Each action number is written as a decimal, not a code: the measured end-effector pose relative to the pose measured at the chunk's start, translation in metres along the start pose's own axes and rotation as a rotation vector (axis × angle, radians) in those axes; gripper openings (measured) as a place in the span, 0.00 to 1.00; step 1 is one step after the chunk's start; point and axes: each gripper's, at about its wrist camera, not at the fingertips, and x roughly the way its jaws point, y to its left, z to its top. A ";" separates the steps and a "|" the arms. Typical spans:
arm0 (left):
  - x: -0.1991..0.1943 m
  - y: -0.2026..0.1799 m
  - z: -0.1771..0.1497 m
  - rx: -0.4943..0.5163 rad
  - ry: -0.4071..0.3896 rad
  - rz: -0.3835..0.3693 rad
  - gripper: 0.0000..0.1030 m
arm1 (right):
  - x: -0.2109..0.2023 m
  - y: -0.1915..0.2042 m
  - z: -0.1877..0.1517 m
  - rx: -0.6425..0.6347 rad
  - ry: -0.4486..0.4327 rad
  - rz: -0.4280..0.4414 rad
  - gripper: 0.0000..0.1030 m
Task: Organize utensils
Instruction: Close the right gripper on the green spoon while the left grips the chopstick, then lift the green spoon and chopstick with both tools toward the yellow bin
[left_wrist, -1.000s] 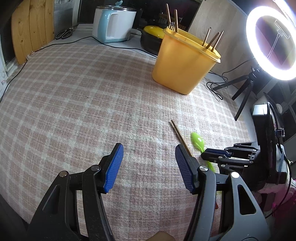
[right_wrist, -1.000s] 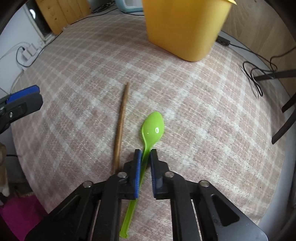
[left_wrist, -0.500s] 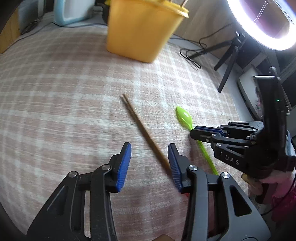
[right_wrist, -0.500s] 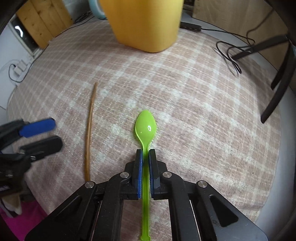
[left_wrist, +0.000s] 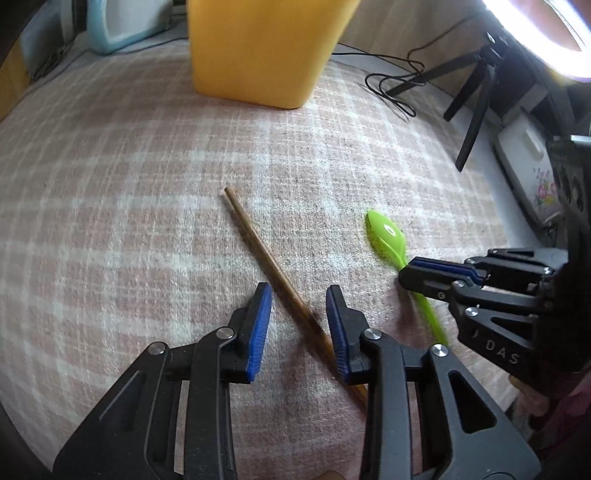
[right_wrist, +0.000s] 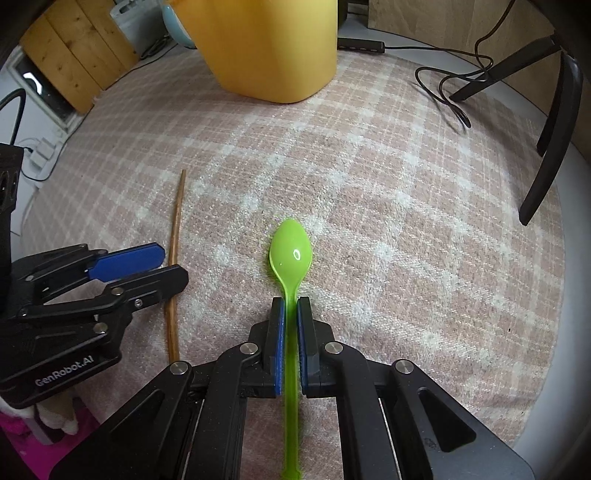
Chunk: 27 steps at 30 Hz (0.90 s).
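A brown wooden chopstick (left_wrist: 255, 240) lies slanted on the pink checked cloth (left_wrist: 110, 184). My left gripper (left_wrist: 298, 291) straddles its near part. The jaws are closing, and a gap still shows between each blue pad and the stick. A green plastic spoon (right_wrist: 291, 254) lies to the right, bowl up. My right gripper (right_wrist: 290, 301) is shut on its handle just behind the bowl. The right wrist view shows the left gripper (right_wrist: 168, 266) over the chopstick (right_wrist: 177, 221). In the left wrist view the right gripper (left_wrist: 406, 271) clamps the spoon (left_wrist: 386, 236). A yellow tub (left_wrist: 258, 48) stands at the back.
Black tripod legs (left_wrist: 476, 96) and loose cables (left_wrist: 391, 88) sit at the back right, off the cloth. A light blue appliance (left_wrist: 118, 22) stands back left, wooden boards (right_wrist: 74, 55) beyond it. The table's rounded edge (right_wrist: 561, 295) runs close on the right.
My left gripper has come in low over the chopstick, and its jaws have narrowed around it. My right gripper has rolled a little and still clamps the spoon handle.
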 end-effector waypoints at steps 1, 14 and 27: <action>0.001 0.000 0.000 0.007 -0.003 0.008 0.17 | -0.002 -0.002 0.000 0.004 0.000 0.002 0.05; -0.006 0.022 0.004 0.039 0.002 -0.004 0.06 | 0.003 0.007 0.009 -0.009 0.014 -0.003 0.11; -0.017 0.029 0.005 -0.003 -0.030 -0.046 0.05 | 0.008 0.018 0.023 -0.088 0.006 -0.038 0.16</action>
